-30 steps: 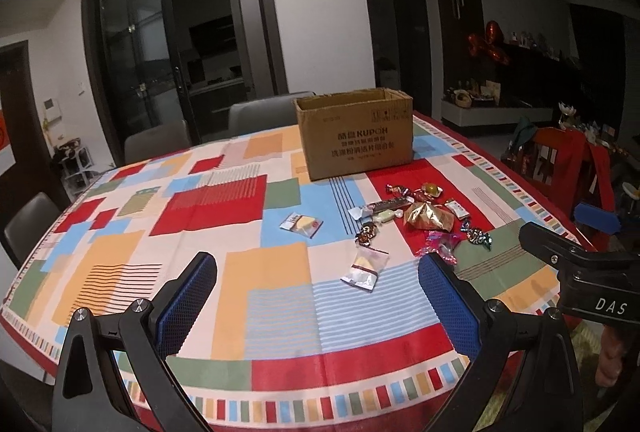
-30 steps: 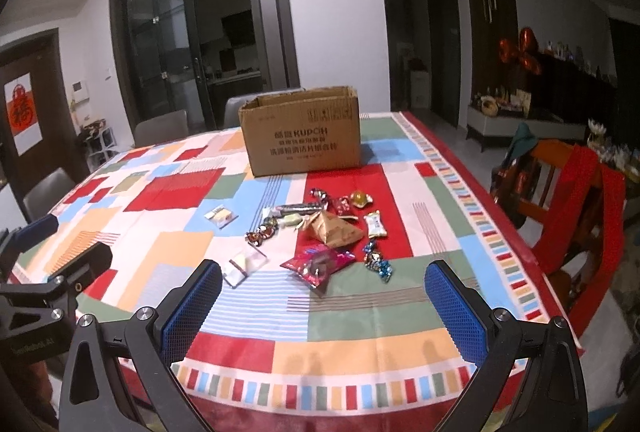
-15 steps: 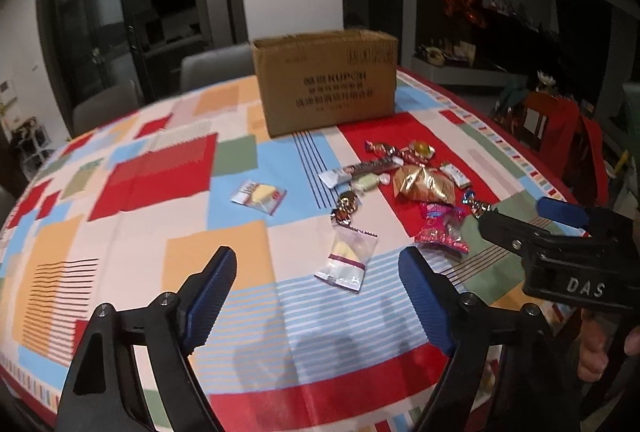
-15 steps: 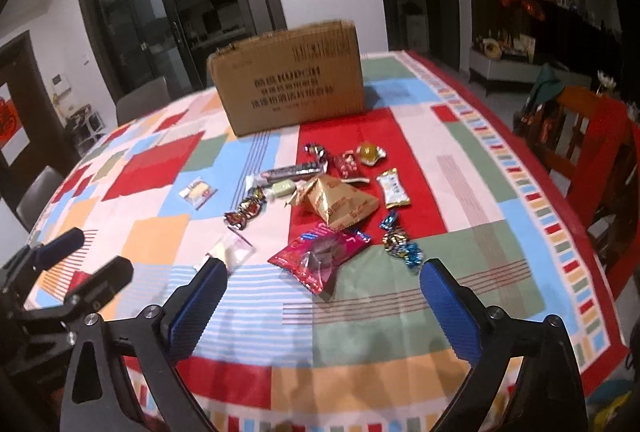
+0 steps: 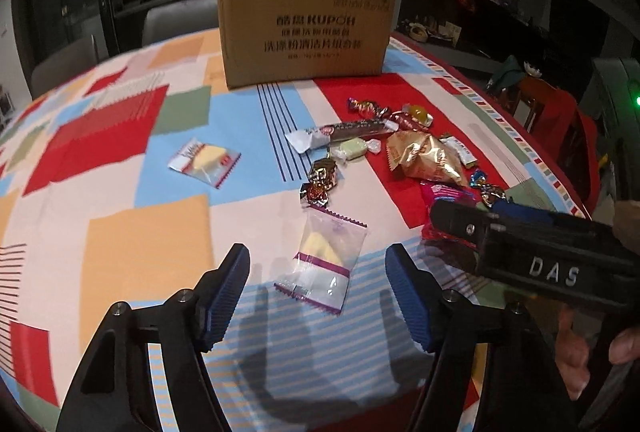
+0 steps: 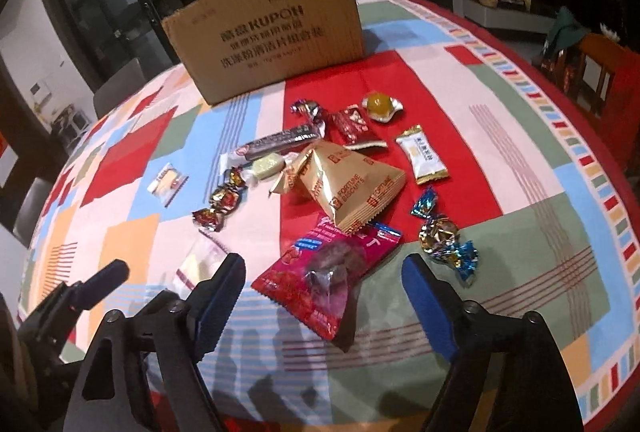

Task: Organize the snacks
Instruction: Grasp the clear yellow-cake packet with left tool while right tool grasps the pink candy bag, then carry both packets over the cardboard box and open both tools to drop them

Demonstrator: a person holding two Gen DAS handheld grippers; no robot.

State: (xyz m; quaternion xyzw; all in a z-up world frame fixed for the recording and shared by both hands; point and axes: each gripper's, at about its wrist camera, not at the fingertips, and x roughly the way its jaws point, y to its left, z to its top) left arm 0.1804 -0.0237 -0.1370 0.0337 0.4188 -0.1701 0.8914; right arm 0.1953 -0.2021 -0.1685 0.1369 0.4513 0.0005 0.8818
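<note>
Several wrapped snacks lie on the patchwork tablecloth in front of a brown cardboard box [image 5: 306,32], which also shows in the right wrist view [image 6: 268,32]. My left gripper [image 5: 318,292] is open and empty, its fingers either side of a clear packet with a purple stripe [image 5: 326,260]. My right gripper [image 6: 324,296] is open and empty, just short of a red-pink snack bag [image 6: 326,276]. A gold fortune-biscuit bag [image 6: 348,186] lies behind it. The right gripper's body shows in the left wrist view [image 5: 532,252].
A second clear packet [image 5: 204,162] lies apart to the left. Wrapped candies [image 6: 442,236] lie right of the red bag, near a white and gold packet [image 6: 422,156]. Chairs stand behind the table [image 5: 176,16], a red chair at the right [image 6: 604,76]. The table edge is close below both grippers.
Both grippers have moved forward and down towards the snacks. The left now brackets the clear packet and the right is close to the red bag. Both stay open.
</note>
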